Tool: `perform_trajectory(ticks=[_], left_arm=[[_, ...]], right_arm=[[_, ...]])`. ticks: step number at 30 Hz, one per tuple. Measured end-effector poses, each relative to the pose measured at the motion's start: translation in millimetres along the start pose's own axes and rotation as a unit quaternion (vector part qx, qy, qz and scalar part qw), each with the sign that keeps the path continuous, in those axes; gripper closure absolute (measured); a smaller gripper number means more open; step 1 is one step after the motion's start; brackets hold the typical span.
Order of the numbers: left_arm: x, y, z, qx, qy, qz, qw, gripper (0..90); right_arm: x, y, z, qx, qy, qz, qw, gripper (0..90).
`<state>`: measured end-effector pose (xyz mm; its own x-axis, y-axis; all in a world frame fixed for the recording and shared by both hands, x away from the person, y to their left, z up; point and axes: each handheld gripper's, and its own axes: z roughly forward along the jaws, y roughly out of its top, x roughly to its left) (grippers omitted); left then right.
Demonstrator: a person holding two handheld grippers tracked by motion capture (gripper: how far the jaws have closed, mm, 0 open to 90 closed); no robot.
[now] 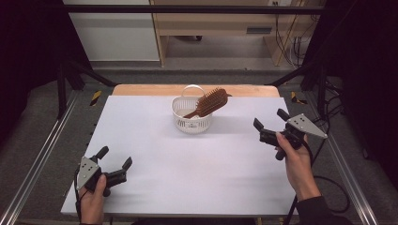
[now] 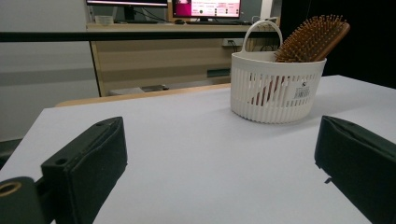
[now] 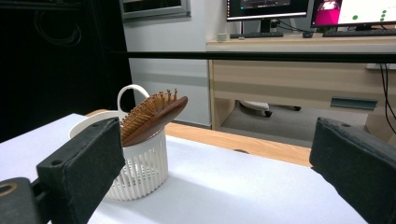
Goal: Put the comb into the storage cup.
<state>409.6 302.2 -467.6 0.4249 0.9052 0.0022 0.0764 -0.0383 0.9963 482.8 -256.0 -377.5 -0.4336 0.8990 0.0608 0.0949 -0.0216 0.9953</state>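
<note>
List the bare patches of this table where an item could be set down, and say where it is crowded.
Most of the white table is bare: the wide middle between the left gripper and right gripper, and the far-left area beside the white basket. The one crowded spot is the far centre, where the basket holds the wooden hairbrush.

high: above, looking down | gripper views: low, near table | shared: basket (image 1: pixel 191 117)

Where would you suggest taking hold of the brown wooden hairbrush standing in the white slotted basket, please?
Probably grip the brown wooden hairbrush by its oval head, pinching the narrow edges from above on the right. The head juts over the rim of the white slotted basket, while its handle slants down inside, hard to reach.
</note>
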Motion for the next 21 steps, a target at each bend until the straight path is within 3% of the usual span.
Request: perform_trajectory(ticks=[21], left_arm=[[3.0, 0.7, -3.8, -0.003, 0.000, -0.008, 1.0000, 0.8]], right_arm=[[-7.8, -16.7, -17.9, 0.001, -0.006, 0.010, 0.9999, 3.2]])
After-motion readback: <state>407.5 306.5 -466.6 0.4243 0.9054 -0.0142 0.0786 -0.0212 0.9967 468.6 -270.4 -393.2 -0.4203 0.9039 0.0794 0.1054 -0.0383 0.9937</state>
